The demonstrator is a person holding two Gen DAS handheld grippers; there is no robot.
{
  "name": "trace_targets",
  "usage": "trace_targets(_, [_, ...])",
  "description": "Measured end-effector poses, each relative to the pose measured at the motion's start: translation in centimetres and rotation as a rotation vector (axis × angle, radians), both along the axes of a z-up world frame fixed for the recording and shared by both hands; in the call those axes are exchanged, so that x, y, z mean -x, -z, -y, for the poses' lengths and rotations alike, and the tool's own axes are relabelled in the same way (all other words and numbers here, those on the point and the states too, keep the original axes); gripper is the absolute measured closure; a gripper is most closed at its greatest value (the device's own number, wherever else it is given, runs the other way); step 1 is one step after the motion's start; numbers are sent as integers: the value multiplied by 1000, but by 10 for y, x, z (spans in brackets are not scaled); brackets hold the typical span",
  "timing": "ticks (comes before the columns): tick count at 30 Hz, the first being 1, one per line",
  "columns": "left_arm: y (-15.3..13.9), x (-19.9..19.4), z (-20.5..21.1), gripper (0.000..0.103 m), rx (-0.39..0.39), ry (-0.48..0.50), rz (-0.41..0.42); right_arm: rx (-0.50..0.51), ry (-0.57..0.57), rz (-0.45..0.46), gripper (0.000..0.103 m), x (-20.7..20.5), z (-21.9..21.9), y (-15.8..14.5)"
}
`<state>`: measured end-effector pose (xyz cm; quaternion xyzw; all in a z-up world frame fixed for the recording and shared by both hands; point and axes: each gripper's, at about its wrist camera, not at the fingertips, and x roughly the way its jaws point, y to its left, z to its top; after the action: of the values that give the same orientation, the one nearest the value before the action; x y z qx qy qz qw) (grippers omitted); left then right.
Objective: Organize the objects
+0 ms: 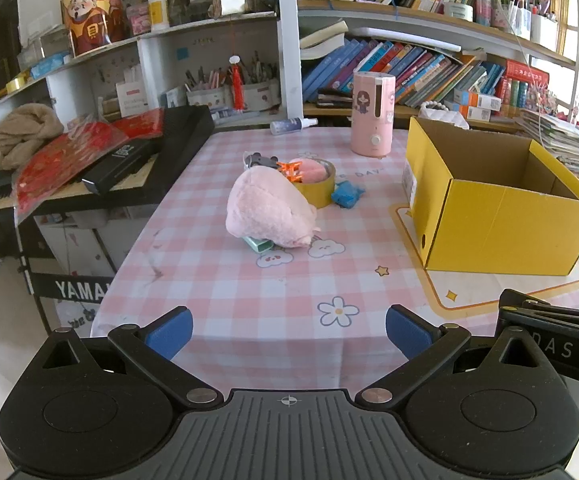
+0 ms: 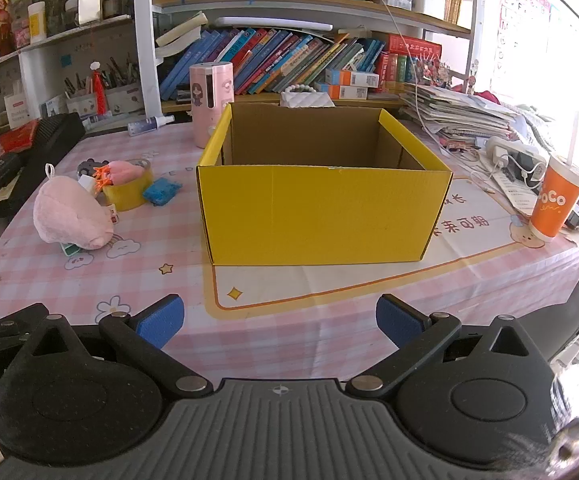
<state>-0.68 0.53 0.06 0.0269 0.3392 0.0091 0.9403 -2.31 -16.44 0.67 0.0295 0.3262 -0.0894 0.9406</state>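
Note:
A pink plush toy [image 1: 267, 212] lies on the checked tablecloth, on top of a small green box [image 1: 258, 243]. Behind it are a yellow tape roll [image 1: 318, 192], an orange clip [image 1: 290, 171], a blue wad [image 1: 346, 194] and a small dark toy [image 1: 259, 159]. An open yellow cardboard box [image 1: 497, 204] stands to the right and looks empty [image 2: 321, 200]. The plush toy [image 2: 69, 214] and tape roll [image 2: 127, 192] also show in the right wrist view. My left gripper [image 1: 289, 332] is open and empty near the table's front edge. My right gripper [image 2: 279, 320] is open and empty in front of the box.
A pink humidifier [image 1: 372, 114] and a spray bottle [image 1: 292, 125] stand at the table's back. An orange cup [image 2: 555, 202] and stacked papers [image 2: 461, 118] are at the right. A keyboard [image 1: 101, 172] sits left of the table. Bookshelves rise behind.

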Motion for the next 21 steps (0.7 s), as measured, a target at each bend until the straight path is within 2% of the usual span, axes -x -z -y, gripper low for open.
trace_targets(21, [3, -3, -4, 0, 3, -1, -15, 6, -1, -16, 0, -4, -3, 3])
